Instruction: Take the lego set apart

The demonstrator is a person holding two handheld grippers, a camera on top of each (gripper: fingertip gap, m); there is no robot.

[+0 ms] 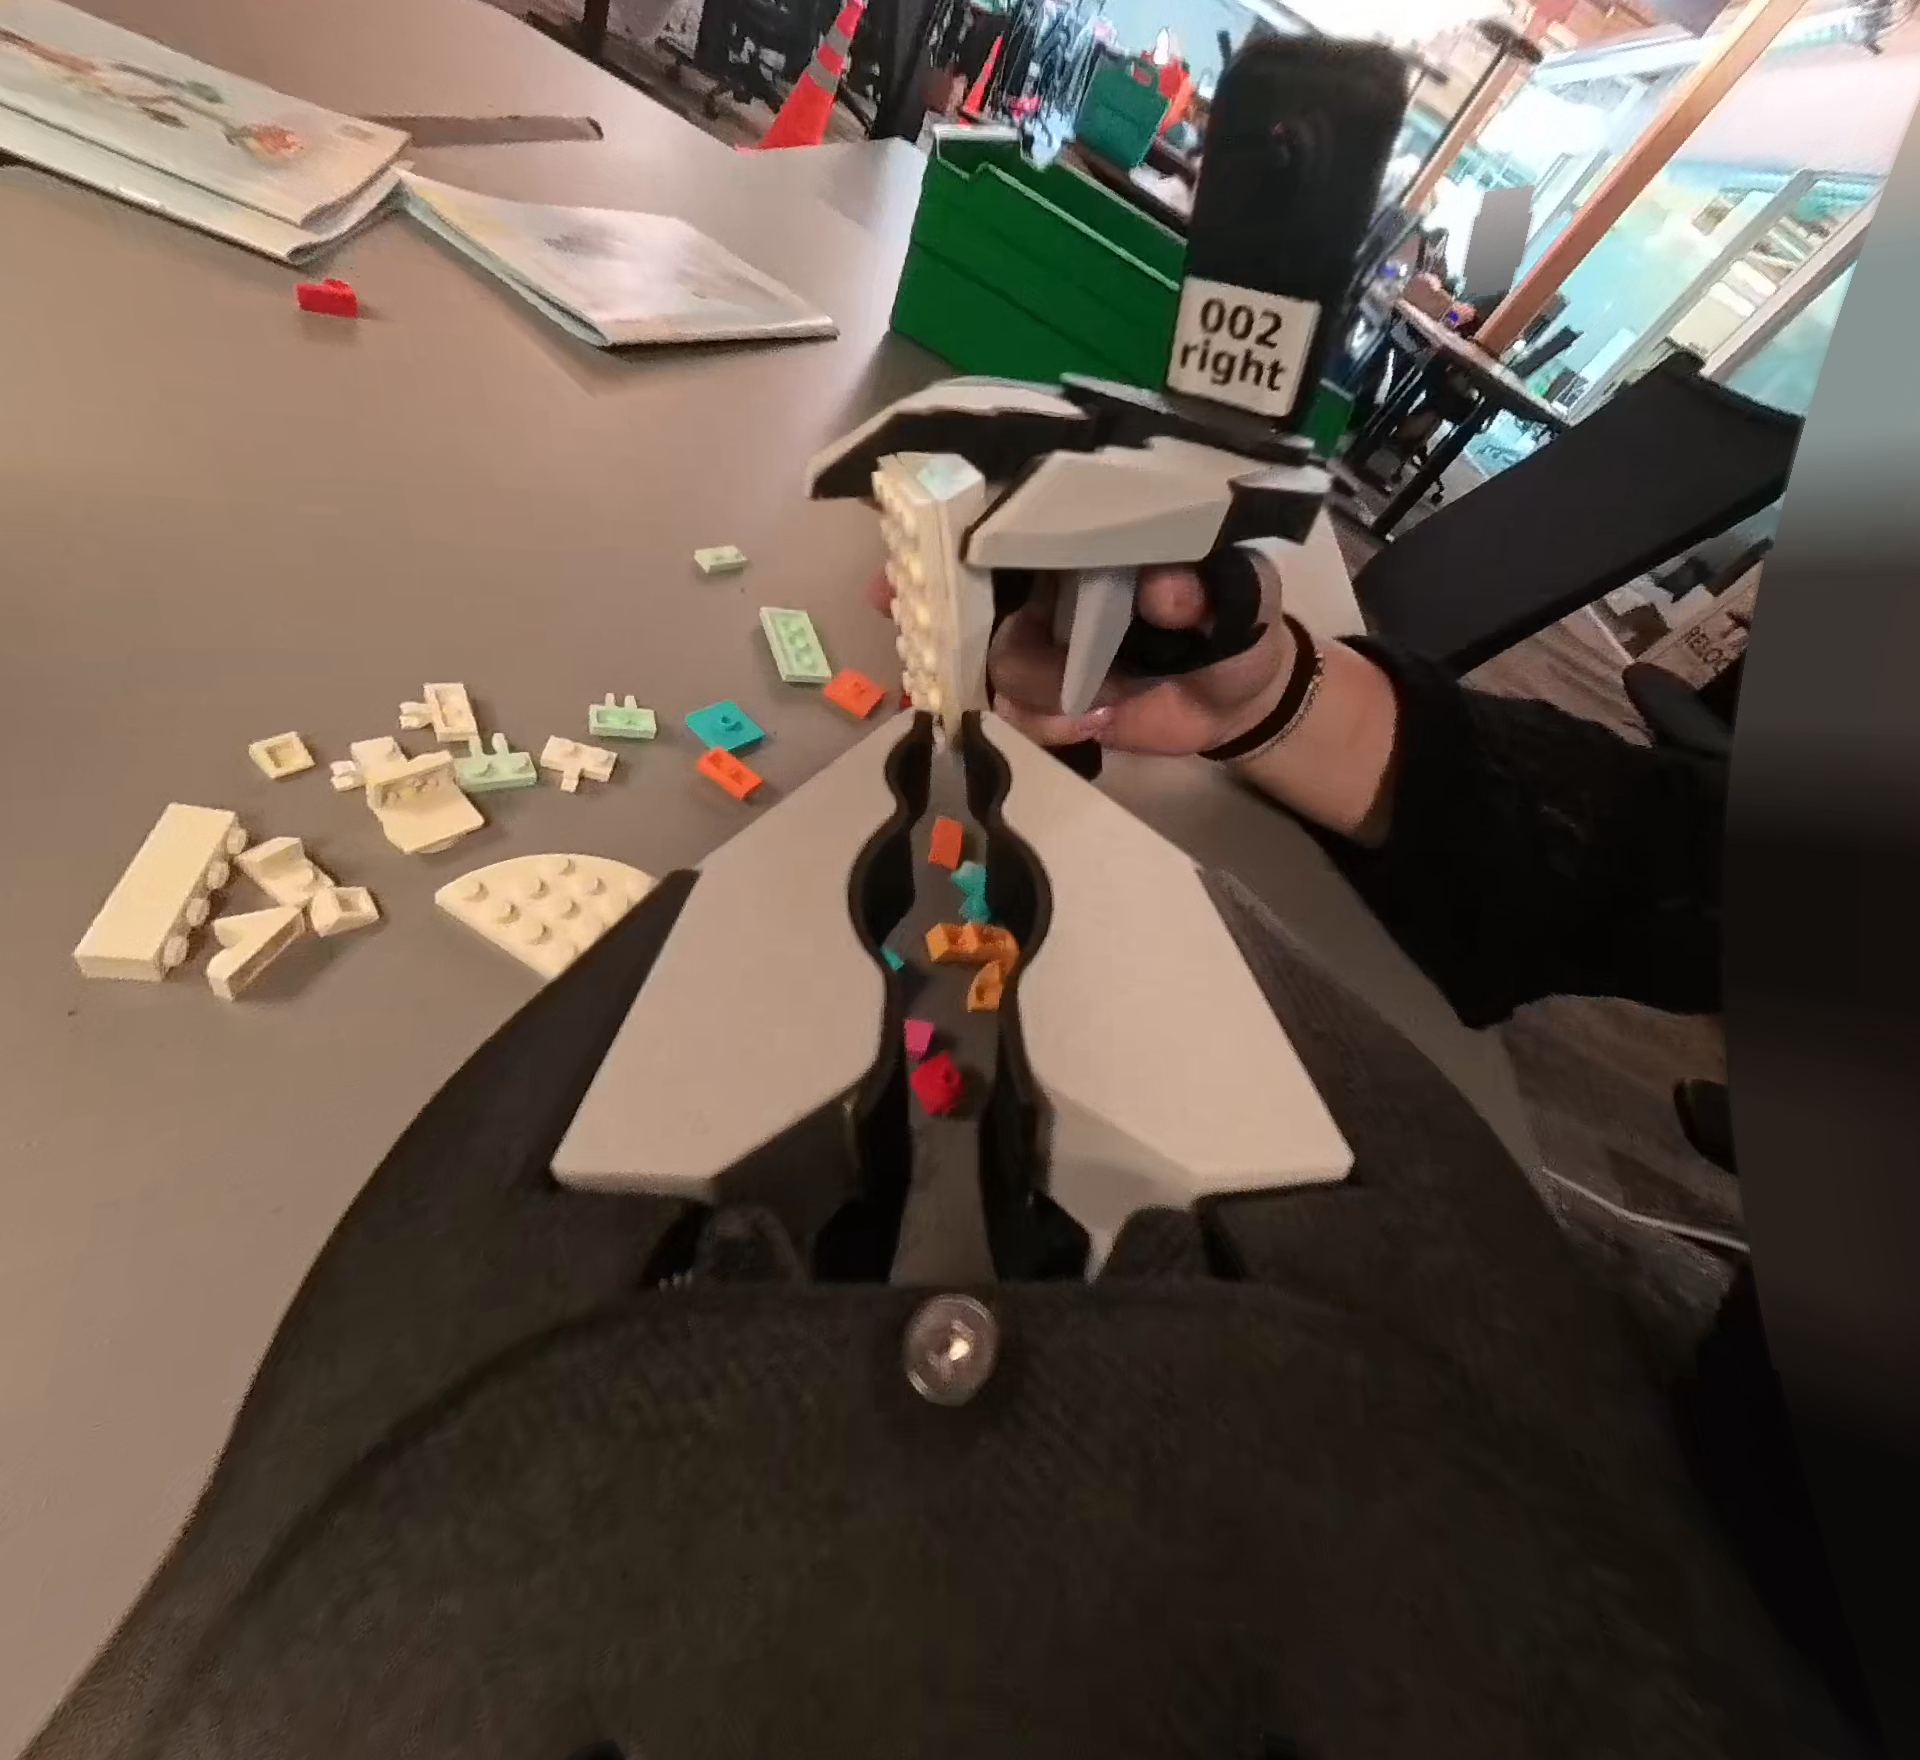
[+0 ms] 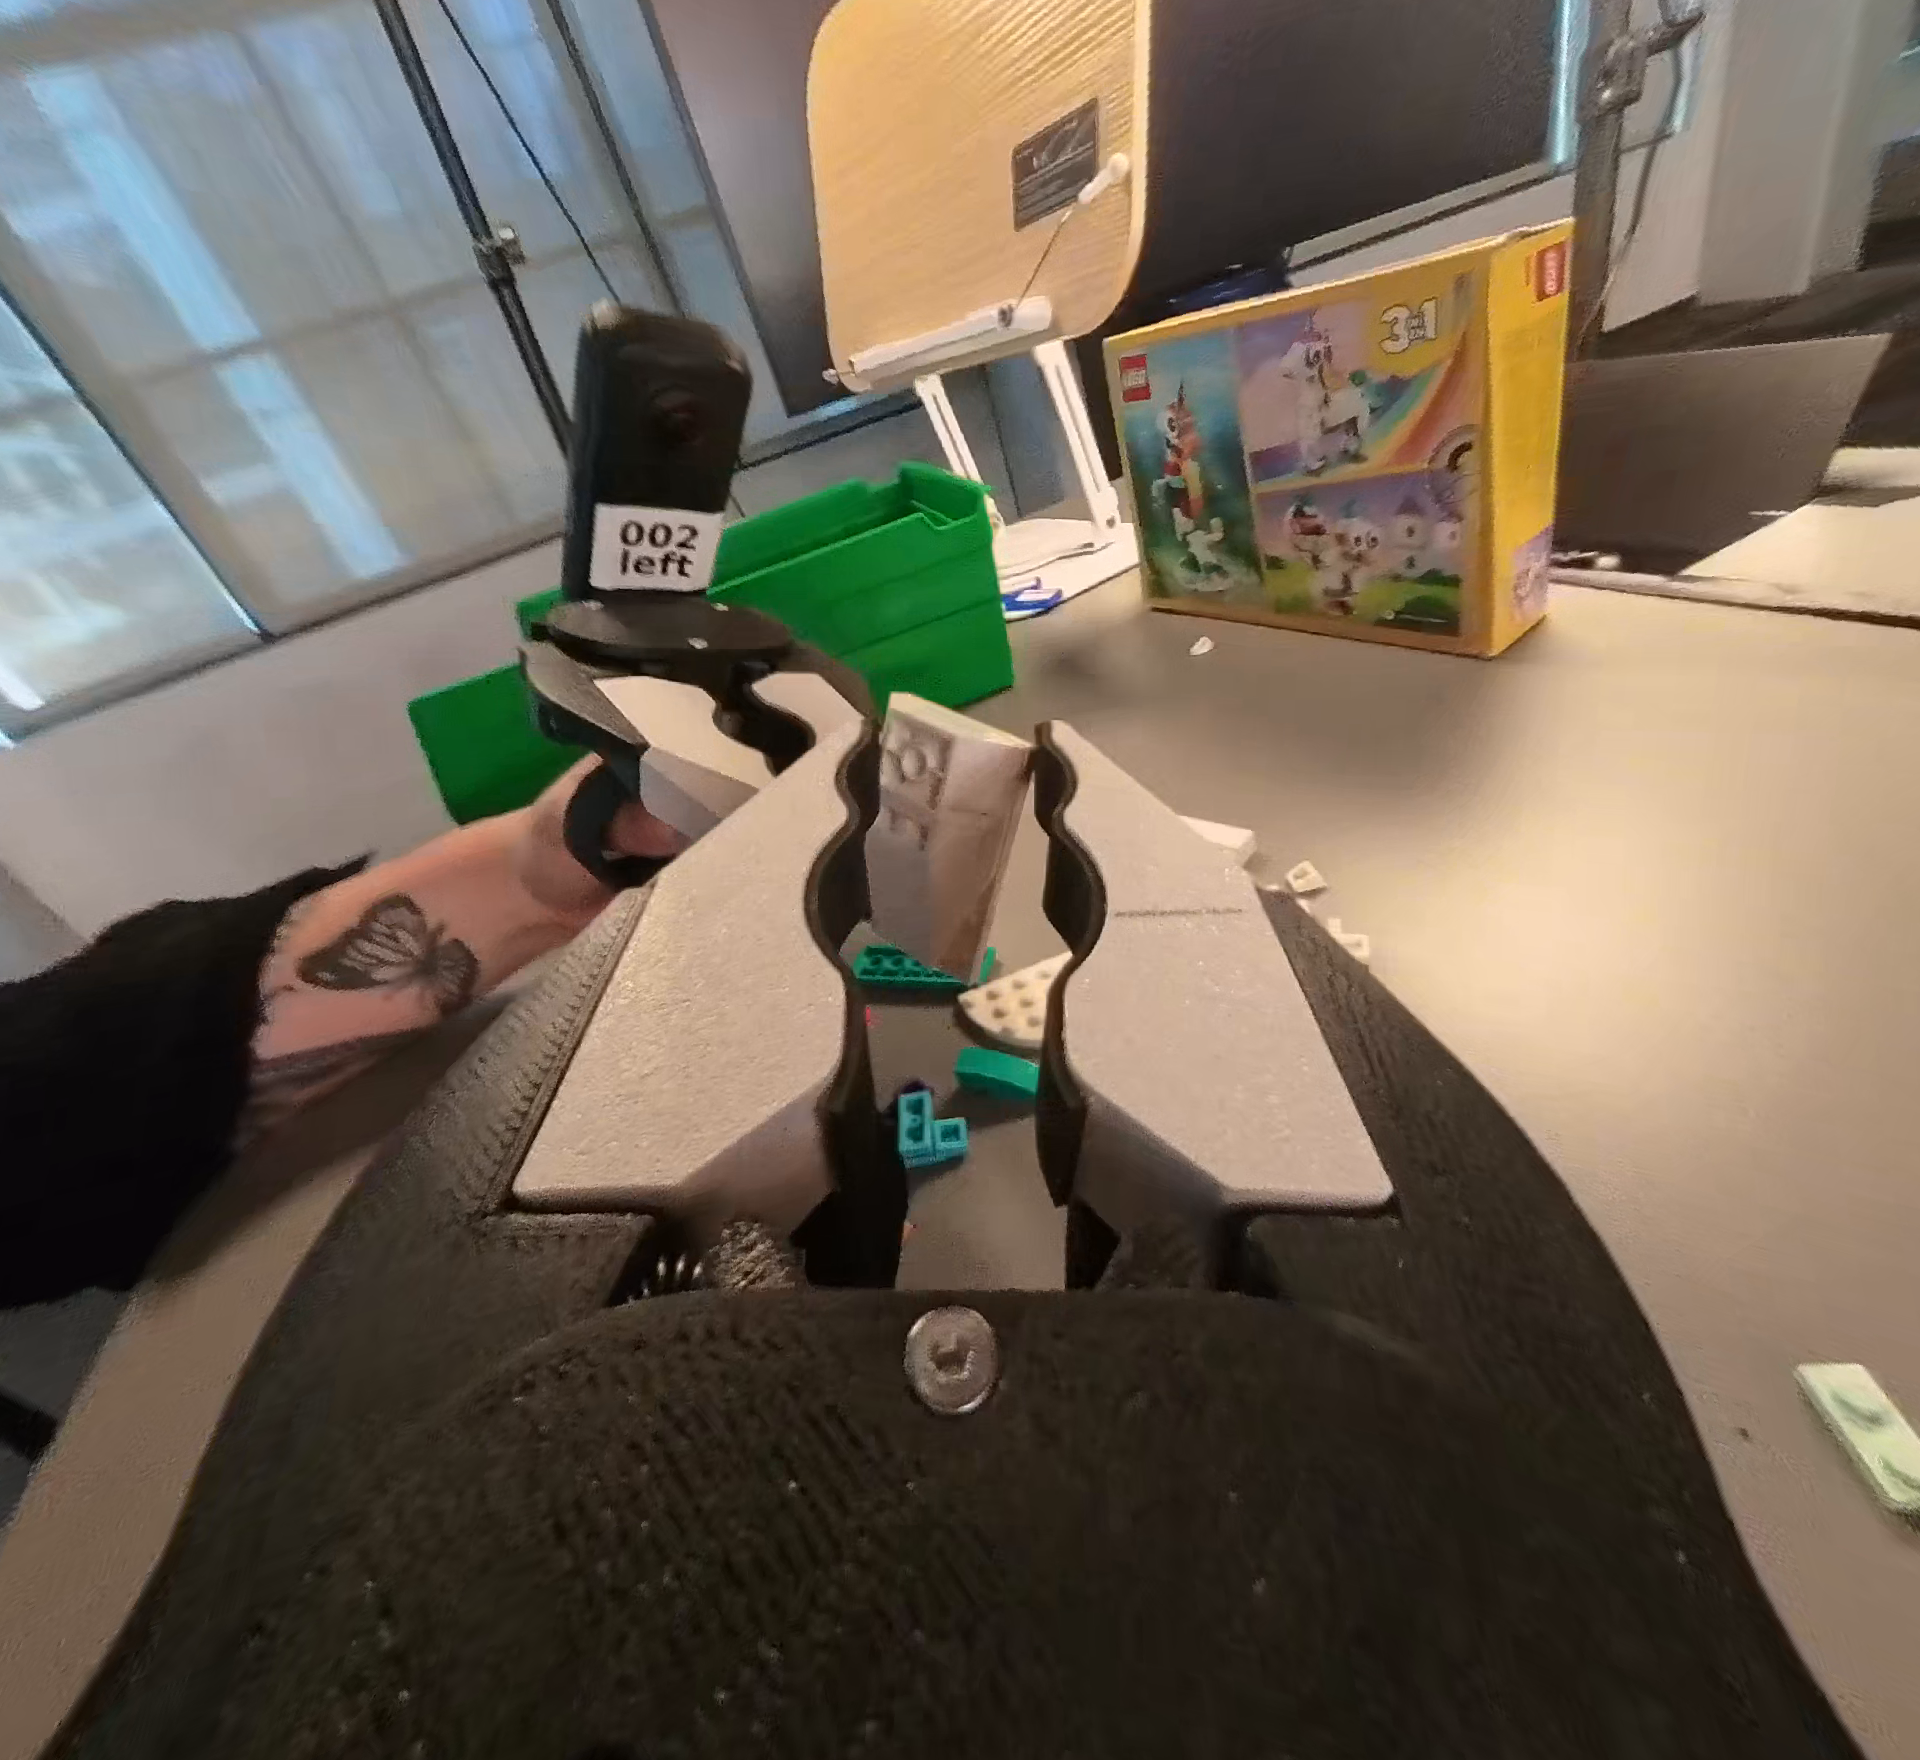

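Observation:
A white studded plate stack with a mint piece on top (image 1: 925,598) is held on edge above the grey table (image 1: 416,515). My right gripper (image 2: 951,739) is shut on its upper part; the stack (image 2: 945,837) fills the gap between the fingers. The right gripper also shows in the left wrist view (image 1: 920,505). My left gripper (image 1: 943,728) is nearly closed, its tips pinching the stack's lower edge. Loose white, mint, teal and orange pieces (image 1: 457,765) lie on the table below, among them a quarter-round plate (image 1: 545,905) and a long white brick (image 1: 156,889).
Two booklets (image 1: 197,131) and a red piece (image 1: 327,297) lie at the far left. A green bin (image 2: 862,588) stands behind the grippers. A yellow set box (image 2: 1340,463) and a wooden stand (image 2: 977,100) are at the back. A mint plate (image 2: 1860,1445) lies near right. Less than 4 cm separates the two grippers' tips. The long white brick (image 1: 156,889) sits 12 cm or so from the ends of my right fingers.

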